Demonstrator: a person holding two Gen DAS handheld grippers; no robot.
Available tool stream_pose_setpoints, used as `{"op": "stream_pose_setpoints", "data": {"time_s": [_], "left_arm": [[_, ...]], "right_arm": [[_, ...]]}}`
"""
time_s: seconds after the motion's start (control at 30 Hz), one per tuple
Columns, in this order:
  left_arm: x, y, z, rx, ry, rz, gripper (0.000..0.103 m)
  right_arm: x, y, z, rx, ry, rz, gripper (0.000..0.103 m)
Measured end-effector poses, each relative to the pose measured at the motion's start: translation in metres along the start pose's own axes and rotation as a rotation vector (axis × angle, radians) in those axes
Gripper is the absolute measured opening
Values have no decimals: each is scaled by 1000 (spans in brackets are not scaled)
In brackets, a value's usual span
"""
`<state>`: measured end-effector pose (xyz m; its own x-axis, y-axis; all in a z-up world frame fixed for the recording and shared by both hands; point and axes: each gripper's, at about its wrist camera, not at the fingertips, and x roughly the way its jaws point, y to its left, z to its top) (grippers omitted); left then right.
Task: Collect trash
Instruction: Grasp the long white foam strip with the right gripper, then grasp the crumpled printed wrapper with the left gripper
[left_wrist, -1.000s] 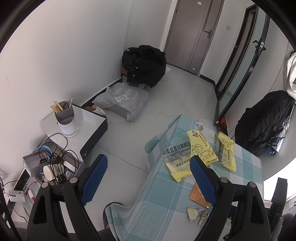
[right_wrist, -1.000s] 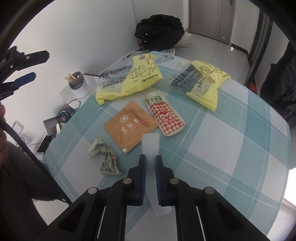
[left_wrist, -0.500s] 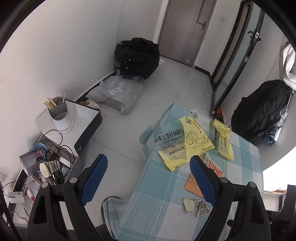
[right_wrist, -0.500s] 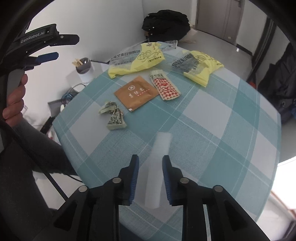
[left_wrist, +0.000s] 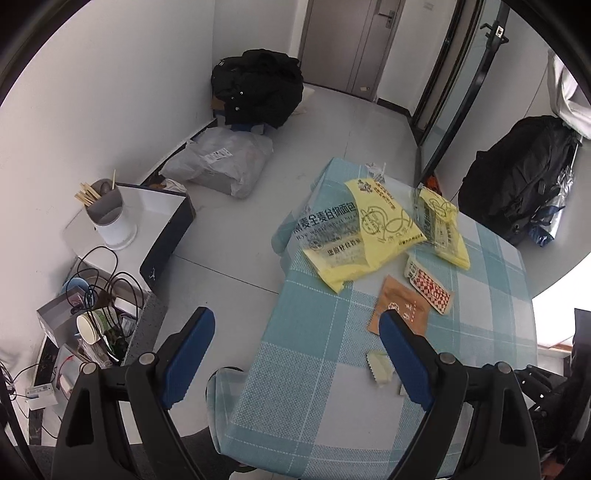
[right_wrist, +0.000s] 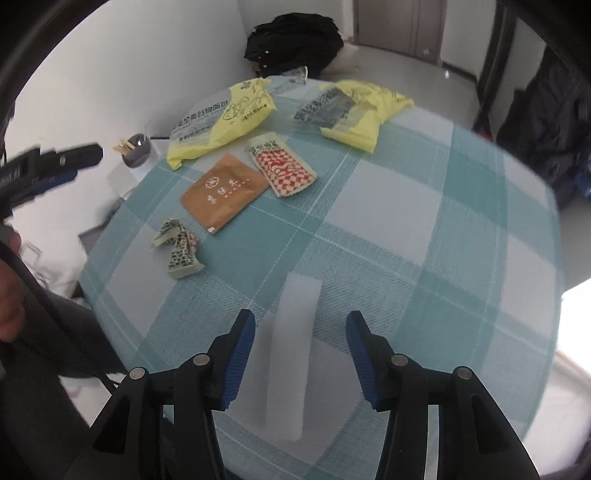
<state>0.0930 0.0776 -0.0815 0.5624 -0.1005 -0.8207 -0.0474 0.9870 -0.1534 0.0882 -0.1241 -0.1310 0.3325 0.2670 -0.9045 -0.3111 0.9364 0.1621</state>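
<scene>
Two yellow bread bags (right_wrist: 225, 118) lie at the far side of my checked tabletop (right_wrist: 424, 229), printed with Chinese characters and "Rye"; nearer come a brown sachet (right_wrist: 225, 192) with Chinese writing, a red-checked packet (right_wrist: 282, 168) and a crumpled wrapper (right_wrist: 179, 253). My right gripper (right_wrist: 301, 334) has just been opening, its blue pads clear of the translucent white strip (right_wrist: 291, 354) between them. My left gripper (left_wrist: 297, 347), marked "Robot.AI", stands wide apart and empty over the tabletop's edge, one finger (left_wrist: 404, 360) covering the sachet's corner.
</scene>
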Motion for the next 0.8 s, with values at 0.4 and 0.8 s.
{"op": "stream_pose_setpoints", "data": {"time_s": [0.4, 0.8], "left_arm": [[12, -25, -12, 66, 55, -51, 89], [31, -60, -23, 188, 165, -128, 88]], "right_arm": [[-3, -8, 1, 30, -19, 44, 10], [-33, -17, -20, 31, -79, 97, 9]]}}
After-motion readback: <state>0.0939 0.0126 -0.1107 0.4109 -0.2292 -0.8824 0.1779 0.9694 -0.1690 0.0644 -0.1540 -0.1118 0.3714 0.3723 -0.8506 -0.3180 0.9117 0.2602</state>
